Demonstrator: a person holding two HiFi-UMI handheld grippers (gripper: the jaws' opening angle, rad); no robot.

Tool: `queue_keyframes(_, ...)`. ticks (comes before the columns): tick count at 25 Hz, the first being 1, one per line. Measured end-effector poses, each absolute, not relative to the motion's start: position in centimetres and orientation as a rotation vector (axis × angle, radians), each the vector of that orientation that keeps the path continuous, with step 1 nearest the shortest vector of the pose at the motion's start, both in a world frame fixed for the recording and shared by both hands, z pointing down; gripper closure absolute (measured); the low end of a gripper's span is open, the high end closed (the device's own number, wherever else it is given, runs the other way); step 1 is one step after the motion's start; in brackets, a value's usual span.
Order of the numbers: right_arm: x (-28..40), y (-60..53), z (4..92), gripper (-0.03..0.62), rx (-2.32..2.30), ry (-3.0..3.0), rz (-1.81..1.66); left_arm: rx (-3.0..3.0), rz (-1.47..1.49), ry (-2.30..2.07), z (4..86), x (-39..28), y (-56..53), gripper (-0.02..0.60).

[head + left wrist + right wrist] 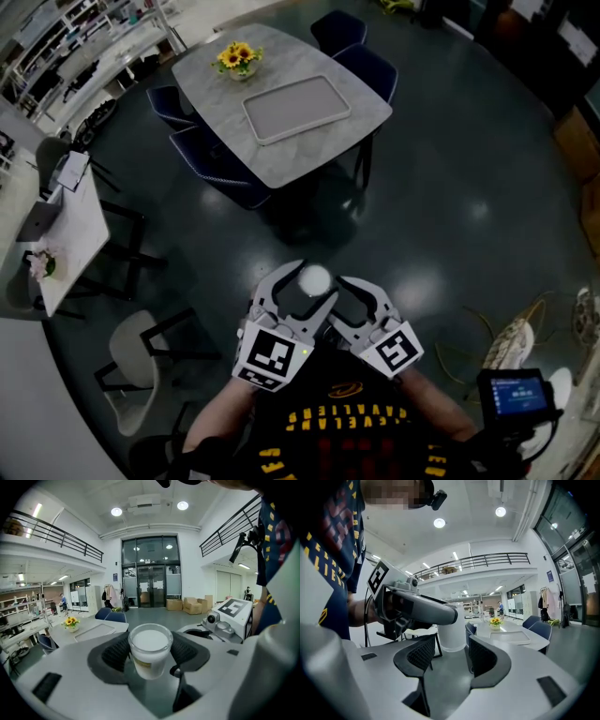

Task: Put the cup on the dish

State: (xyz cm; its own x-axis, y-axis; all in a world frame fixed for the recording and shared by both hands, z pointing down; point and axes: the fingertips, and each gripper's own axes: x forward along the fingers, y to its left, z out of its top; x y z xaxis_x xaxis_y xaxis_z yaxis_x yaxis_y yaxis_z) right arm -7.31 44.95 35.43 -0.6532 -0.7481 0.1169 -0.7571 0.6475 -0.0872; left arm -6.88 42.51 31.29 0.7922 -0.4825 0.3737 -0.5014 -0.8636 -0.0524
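Note:
A white cup sits upright between the pads of my left gripper, which is shut on it close in front of the person's chest. In the left gripper view the cup fills the gap between the dark ribbed pads. My right gripper stands open just to the right of it, with the cup showing just past its tips and its pads off it. The left gripper crosses the right gripper view. Far ahead, a flat grey tray-like dish lies on a grey table.
A pot of yellow flowers stands on the table's far end. Dark blue chairs surround the table. A white desk and a pale chair are at the left. Cables and a small screen are at the right.

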Motion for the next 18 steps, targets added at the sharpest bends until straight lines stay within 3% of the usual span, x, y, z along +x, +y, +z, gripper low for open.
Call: queue_keyframes(18, -6.6, 37.2, 35.5, 0.384, 1.253, -2.804, 0.188, 2.905, 0.586, -0.808, 32.4, -5.3, 35.4, 0.311)
